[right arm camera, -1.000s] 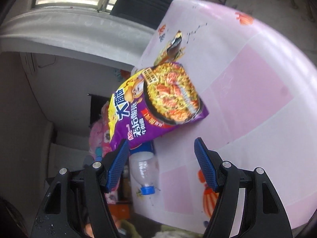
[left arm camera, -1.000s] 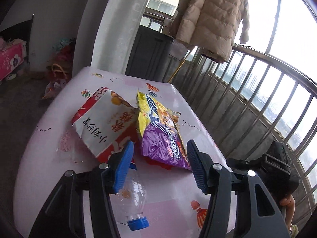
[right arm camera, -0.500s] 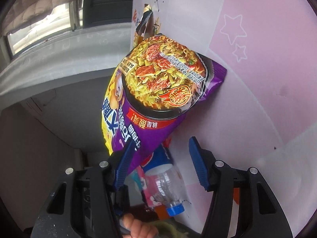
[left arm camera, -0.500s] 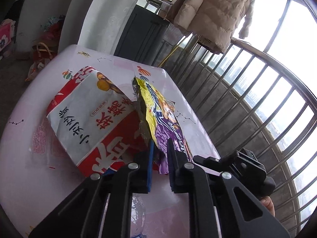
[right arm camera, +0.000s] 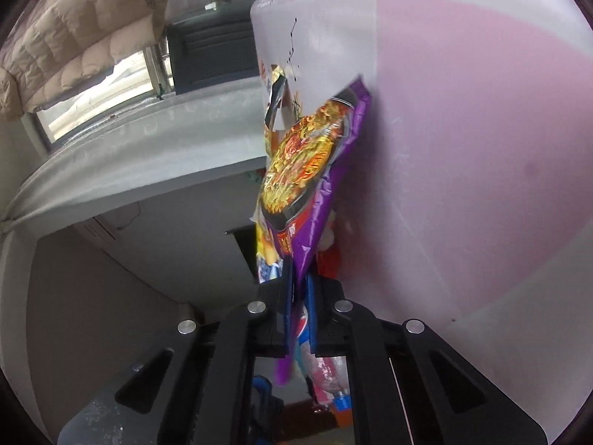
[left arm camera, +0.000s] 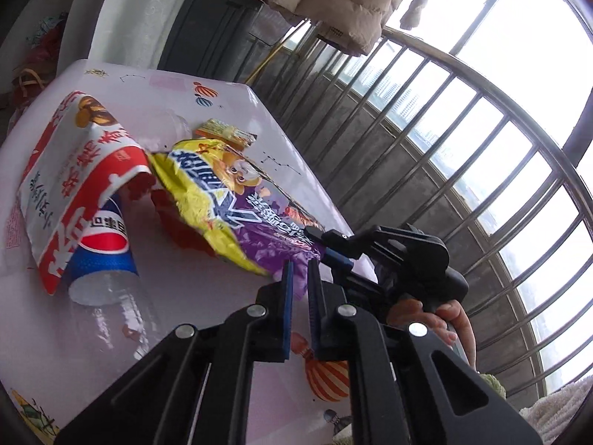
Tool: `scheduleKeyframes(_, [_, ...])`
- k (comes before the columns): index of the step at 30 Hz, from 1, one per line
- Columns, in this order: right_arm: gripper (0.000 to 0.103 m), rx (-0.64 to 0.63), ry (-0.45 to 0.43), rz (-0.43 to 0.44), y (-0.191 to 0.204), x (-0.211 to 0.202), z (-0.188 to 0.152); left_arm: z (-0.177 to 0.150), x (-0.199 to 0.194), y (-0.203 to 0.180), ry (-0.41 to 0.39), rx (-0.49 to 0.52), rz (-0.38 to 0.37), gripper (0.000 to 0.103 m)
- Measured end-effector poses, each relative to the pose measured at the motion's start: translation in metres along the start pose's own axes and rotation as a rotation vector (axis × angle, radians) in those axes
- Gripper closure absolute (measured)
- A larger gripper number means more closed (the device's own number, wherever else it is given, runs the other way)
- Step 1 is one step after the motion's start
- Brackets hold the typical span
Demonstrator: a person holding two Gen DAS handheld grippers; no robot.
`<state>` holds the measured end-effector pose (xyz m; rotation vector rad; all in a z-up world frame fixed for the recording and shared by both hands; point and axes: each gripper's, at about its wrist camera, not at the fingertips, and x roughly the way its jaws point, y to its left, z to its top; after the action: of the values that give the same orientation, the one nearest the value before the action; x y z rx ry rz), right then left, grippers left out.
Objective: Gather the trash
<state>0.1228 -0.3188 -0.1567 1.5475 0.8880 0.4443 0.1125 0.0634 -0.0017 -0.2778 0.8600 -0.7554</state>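
A purple and yellow noodle wrapper [left arm camera: 237, 204] lies across the pink table [left arm camera: 207, 293]. My left gripper [left arm camera: 299, 265] is shut on its near purple edge. My right gripper [right arm camera: 299, 278] is shut on the same wrapper [right arm camera: 304, 170] and shows in the left wrist view [left arm camera: 335, 256] at the wrapper's right corner. A red and white bag [left arm camera: 70, 181] lies at the left, over a clear Pepsi bottle [left arm camera: 107, 259]. A small yellow wrapper [left arm camera: 226, 133] lies behind the purple one.
A metal railing [left arm camera: 463, 170] runs along the table's right side. A beige coat [left arm camera: 341, 0] hangs above it. A dark cabinet [left arm camera: 207, 33] stands behind the table. The table's near corner [left arm camera: 330, 382] has printed lantern pictures.
Both grippers have closed on the purple wrapper. The left gripper was open a second ago. The wrapper has been pulled off the red bag and lies flatter, which uncovers the Pepsi bottle.
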Motion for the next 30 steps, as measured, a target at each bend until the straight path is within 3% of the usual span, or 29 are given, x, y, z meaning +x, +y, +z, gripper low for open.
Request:
scheduleKeyframes(6, [0.100, -0.055, -0.020, -0.030, -0.006, -0.031, 0.002, -0.026, -0.001, -0.015, 0.062, 0.040, -0.009, 0.096])
scheduleKeyframes(11, [0.100, -0.088, -0.001, -0.061, -0.004, -0.038, -0.001, -0.028, -0.025, -0.003, -0.014, 0.010, 0.069, 0.096])
scheduleKeyframes(13, [0.100, -0.100, 0.005, -0.062, -0.003, -0.036, -0.003, -0.025, -0.037, 0.005, -0.063, 0.002, 0.130, 0.096])
scheduleKeyframes(17, [0.100, -0.103, 0.023, -0.055, 0.004, -0.021, 0.000, -0.015, -0.053, 0.017, -0.173, 0.057, 0.322, 0.095])
scheduleKeyframes(21, [0.100, -0.117, 0.037, -0.048, 0.015, -0.010, 0.004, -0.005, -0.044, 0.027, -0.195, 0.128, 0.501, 0.071])
scheduleKeyframes(24, [0.100, -0.121, 0.040, -0.043, 0.015, -0.013, 0.005, 0.000, -0.029, 0.037, -0.177, 0.155, 0.556, 0.065])
scheduleKeyframes(30, [0.100, -0.104, 0.041, -0.042, 0.012, -0.009, 0.012, 0.013, -0.002, 0.051, -0.174, 0.218, 0.656, 0.065])
